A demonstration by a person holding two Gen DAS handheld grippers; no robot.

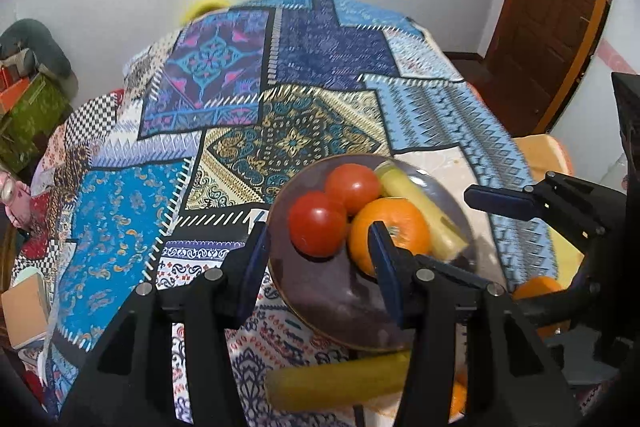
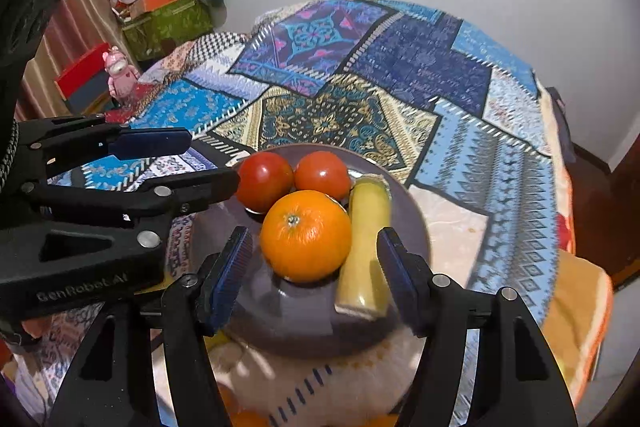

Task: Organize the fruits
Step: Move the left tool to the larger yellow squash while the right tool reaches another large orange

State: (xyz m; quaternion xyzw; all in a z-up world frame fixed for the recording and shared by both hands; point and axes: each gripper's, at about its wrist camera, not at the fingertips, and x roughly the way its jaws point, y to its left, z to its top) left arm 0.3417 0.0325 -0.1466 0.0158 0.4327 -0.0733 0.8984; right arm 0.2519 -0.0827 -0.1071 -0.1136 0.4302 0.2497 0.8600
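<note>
A purple-grey plate [image 2: 288, 319] holds two red tomatoes [image 2: 264, 181] [image 2: 322, 175], an orange [image 2: 306, 235] and a pale yellow banana piece [image 2: 366, 247]. My right gripper [image 2: 314, 233] hovers open over the orange and the banana piece, and neither pad presses on them. My left gripper [image 1: 317, 231] is open astride the plate's left rim [image 1: 280, 267], with one finger outside it and the other in front of the orange [image 1: 400, 227]. A loose yellow banana piece [image 1: 336, 381] and another orange [image 1: 538, 287] lie off the plate. One of the right gripper's fingers [image 1: 496, 201] shows at the right.
A patchwork cloth [image 2: 360, 87] covers the round table. Boxes and clutter [image 2: 168, 19] and a pink toy [image 2: 118, 71] stand at the far left. A wooden door [image 1: 552, 7] is at the right. A cardboard box [image 1: 24, 307] sits beside the table's left edge.
</note>
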